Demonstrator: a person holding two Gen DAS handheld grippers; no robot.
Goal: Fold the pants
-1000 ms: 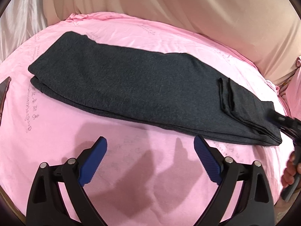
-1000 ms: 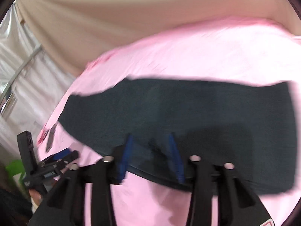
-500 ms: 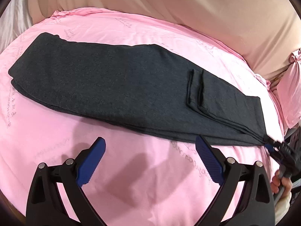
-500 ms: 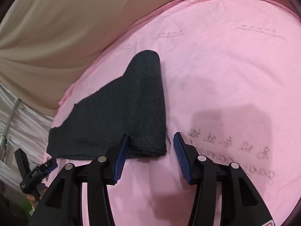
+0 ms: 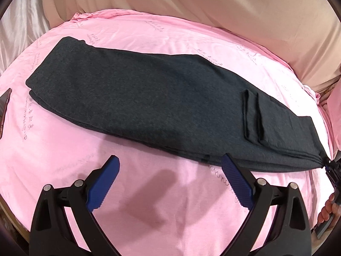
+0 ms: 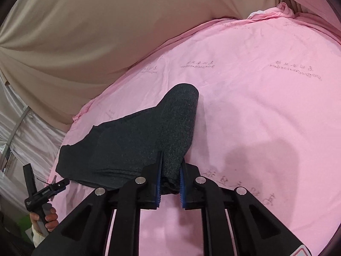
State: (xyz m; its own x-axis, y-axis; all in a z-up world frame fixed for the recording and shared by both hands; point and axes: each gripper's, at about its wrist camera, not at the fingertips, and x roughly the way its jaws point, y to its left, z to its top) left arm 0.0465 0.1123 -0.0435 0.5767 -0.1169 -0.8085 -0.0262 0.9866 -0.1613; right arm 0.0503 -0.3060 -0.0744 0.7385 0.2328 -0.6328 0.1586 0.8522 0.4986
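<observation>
Dark grey pants (image 5: 149, 98) lie folded lengthwise across the pink sheet (image 5: 149, 192), wide end at the left and narrow leg end at the right. My left gripper (image 5: 169, 160) hovers open over bare sheet just in front of the pants' near edge, nothing between its blue pads. My right gripper (image 6: 170, 170) is closing on the leg end of the pants (image 6: 138, 140); the bunched fabric sits pinched between its blue pads. The left wrist view shows that right gripper (image 5: 332, 168) at the far right edge, on the pants' tip.
Beige draped cloth (image 5: 213, 10) rises behind the bed and silvery fabric (image 5: 21, 25) hangs at the left. A dark flat object (image 5: 4, 106) lies at the sheet's left edge. A pink pillow (image 5: 334, 111) sits at the right. A hand (image 6: 50, 217) holds the left gripper's handle.
The right gripper swung to the pants' leg end, slid its jaws over the hem and closed on it. The left gripper shifted sideways early on, then held still, open.
</observation>
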